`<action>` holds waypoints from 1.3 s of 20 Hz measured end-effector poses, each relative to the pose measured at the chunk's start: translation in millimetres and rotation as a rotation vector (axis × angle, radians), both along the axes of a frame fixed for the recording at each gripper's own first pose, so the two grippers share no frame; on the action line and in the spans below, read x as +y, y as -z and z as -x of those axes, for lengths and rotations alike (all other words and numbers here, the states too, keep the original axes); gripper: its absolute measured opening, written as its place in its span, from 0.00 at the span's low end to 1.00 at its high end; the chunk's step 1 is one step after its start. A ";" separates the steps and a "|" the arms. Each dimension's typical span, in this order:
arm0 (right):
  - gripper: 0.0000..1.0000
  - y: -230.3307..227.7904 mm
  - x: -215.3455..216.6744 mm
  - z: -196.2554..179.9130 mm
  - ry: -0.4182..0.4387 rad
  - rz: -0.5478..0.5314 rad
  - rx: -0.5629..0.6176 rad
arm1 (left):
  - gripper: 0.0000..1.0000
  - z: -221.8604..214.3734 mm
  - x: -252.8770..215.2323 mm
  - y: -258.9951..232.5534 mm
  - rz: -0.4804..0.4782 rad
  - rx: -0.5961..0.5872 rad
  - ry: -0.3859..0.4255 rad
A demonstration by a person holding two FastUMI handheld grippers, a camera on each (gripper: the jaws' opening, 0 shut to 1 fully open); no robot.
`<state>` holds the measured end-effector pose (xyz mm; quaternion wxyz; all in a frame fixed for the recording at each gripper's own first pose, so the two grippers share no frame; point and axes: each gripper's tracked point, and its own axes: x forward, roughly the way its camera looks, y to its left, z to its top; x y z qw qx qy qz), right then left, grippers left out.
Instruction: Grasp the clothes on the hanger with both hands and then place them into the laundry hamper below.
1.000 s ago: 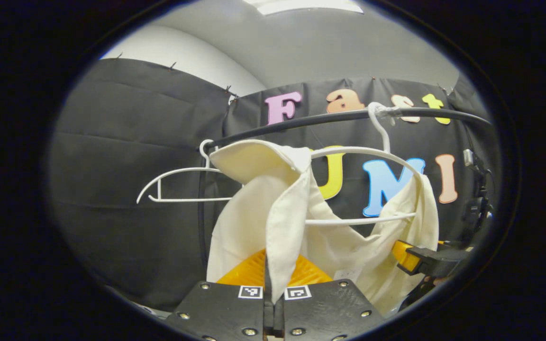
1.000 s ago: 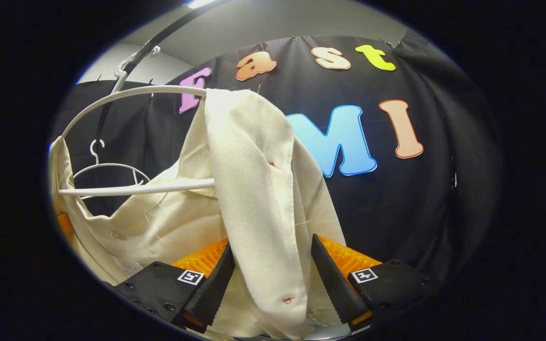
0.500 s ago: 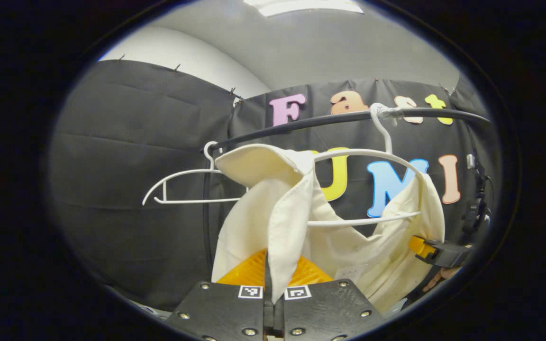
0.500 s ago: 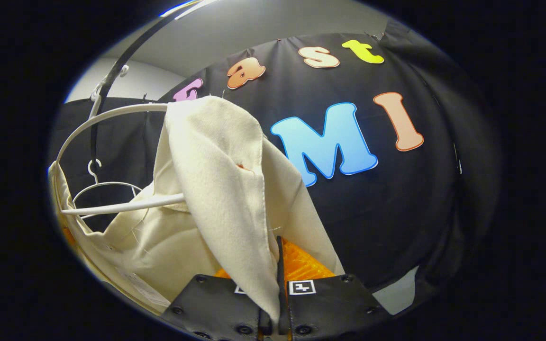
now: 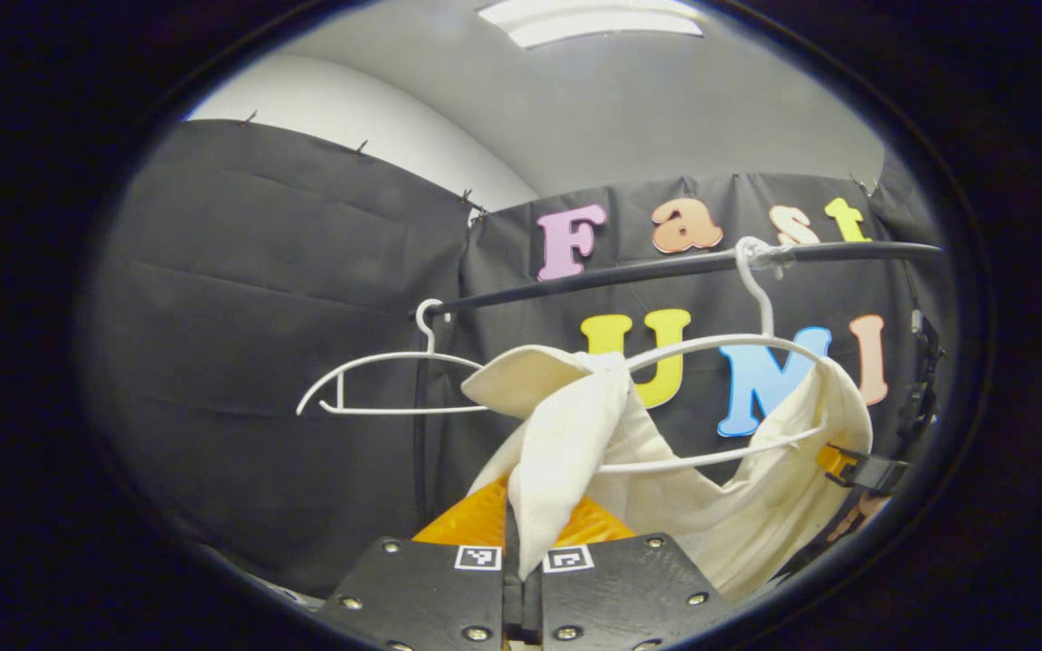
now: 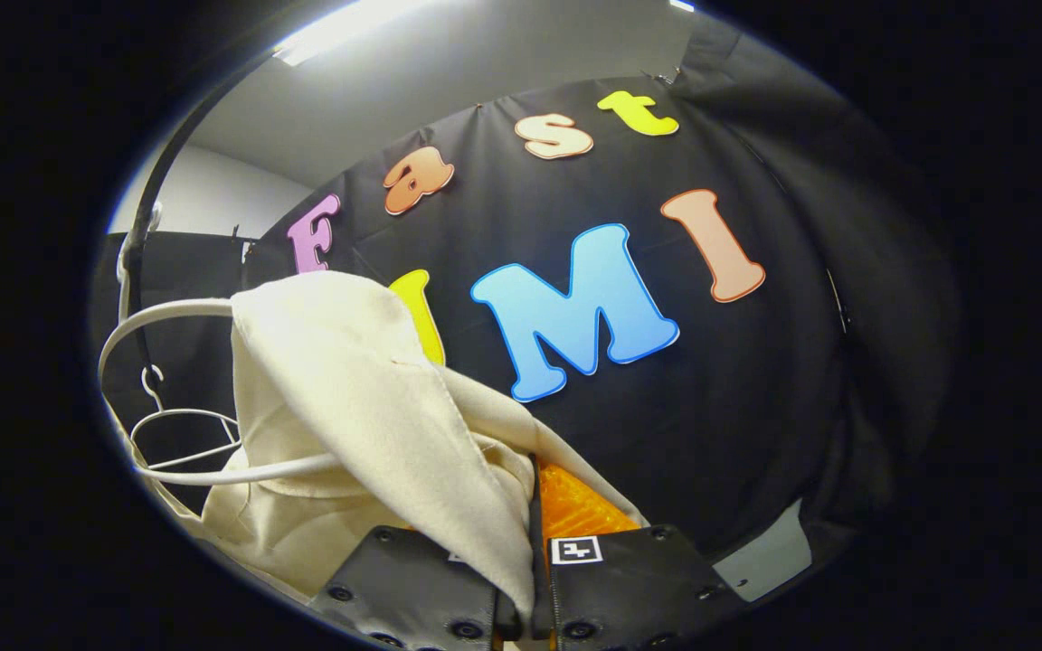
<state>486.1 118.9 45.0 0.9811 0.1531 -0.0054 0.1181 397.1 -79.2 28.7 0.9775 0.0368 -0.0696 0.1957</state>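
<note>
step: pulling garment off hanger | my left gripper (image 5: 521,579) and right gripper (image 6: 535,597) each clamp the cream garment (image 5: 566,443), draped on white hanger (image 5: 720,344) | next: drag it clear, lower toward hamper

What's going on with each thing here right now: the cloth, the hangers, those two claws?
Cream garment: draped on its hanger, pinched at both sides.
White hanger: hooked on the black rail, carrying the garment.
Second hanger: on the rail, bare.
Left claw: shut on the garment.
Right claw: shut on the garment.
</note>
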 end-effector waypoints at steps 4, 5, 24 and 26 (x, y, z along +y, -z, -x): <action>0.10 -15.0 -7.7 -6.9 0.023 -0.015 -0.034 | 0.01 20.2 26.0 -15.5 0.011 -0.040 0.000; 0.10 -19.9 -11.0 -10.5 0.032 -0.027 -0.039 | 0.03 15.8 26.7 -20.0 0.014 -0.050 -0.005; 0.11 31.6 -83.9 -90.3 0.143 -0.273 0.194 | 0.02 -59.2 63.6 54.3 0.276 0.077 0.119; 0.10 50.4 -90.7 -87.0 0.159 -0.224 0.212 | 0.01 -60.0 53.4 66.1 0.268 0.100 0.134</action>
